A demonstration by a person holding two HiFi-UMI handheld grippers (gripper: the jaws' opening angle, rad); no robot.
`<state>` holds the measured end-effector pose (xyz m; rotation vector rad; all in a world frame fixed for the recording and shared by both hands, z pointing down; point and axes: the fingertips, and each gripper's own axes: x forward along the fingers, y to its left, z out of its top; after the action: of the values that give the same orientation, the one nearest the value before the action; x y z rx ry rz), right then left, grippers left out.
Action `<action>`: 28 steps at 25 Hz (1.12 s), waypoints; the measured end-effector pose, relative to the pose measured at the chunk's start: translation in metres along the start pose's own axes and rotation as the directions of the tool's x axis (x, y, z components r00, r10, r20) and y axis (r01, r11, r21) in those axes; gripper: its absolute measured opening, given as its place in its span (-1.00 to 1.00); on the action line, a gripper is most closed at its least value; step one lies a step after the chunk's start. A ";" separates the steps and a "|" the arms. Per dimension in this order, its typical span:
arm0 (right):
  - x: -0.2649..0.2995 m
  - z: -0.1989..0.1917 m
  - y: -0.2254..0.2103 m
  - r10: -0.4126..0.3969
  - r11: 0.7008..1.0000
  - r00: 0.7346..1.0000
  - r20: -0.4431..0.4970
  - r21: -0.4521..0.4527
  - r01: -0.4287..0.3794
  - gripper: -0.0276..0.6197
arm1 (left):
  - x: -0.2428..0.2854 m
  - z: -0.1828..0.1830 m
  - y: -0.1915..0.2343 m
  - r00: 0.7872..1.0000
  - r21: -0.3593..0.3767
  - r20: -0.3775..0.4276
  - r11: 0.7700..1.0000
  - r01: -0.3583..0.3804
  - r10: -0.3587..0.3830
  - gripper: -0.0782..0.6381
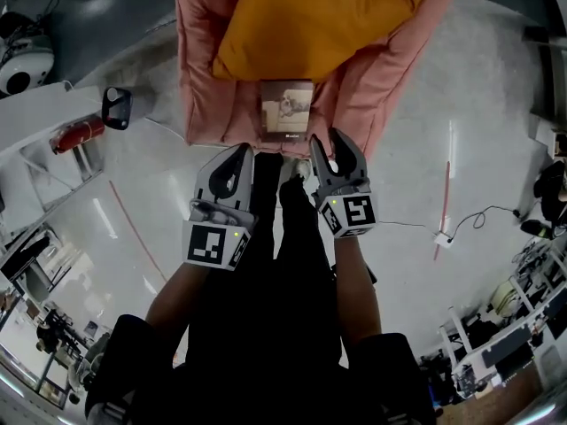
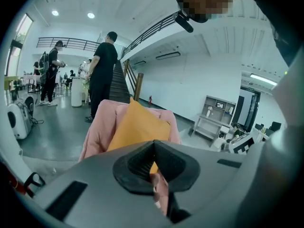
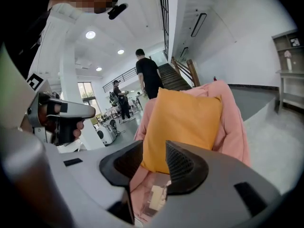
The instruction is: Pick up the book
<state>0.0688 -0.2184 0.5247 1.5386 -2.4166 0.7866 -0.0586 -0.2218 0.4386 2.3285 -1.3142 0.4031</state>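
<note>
A book (image 1: 286, 111) lies flat on the front of a pink padded chair (image 1: 199, 60), its far edge just at the lower edge of an orange cushion (image 1: 310, 20) that leans against the chair's back. The person holds both grippers out toward the chair's front edge. The right gripper (image 1: 330, 140) is at the book's near right corner, its fingers a narrow way apart with nothing between them. In the right gripper view the gap (image 3: 154, 158) frames the cushion (image 3: 183, 127) and pink padding, and the book (image 3: 156, 196) shows lower down, beneath the fingers rather than between them. The left gripper (image 1: 243, 149) is just left of the book at the seat's edge. The left gripper view shows its fingers (image 2: 137, 163) pressed together at the tips, holding nothing.
</note>
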 end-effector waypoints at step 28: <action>0.146 -0.245 -0.091 0.062 0.986 0.938 -0.341 0.166 -0.005 -0.11 | 0.101 -0.122 0.042 0.998 -0.147 -0.059 0.989 0.020 -0.029 -0.76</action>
<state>0.0501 -0.2374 0.8224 1.2806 -2.1696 1.1784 -0.0485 -0.2534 0.5993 2.1916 -1.2424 0.3546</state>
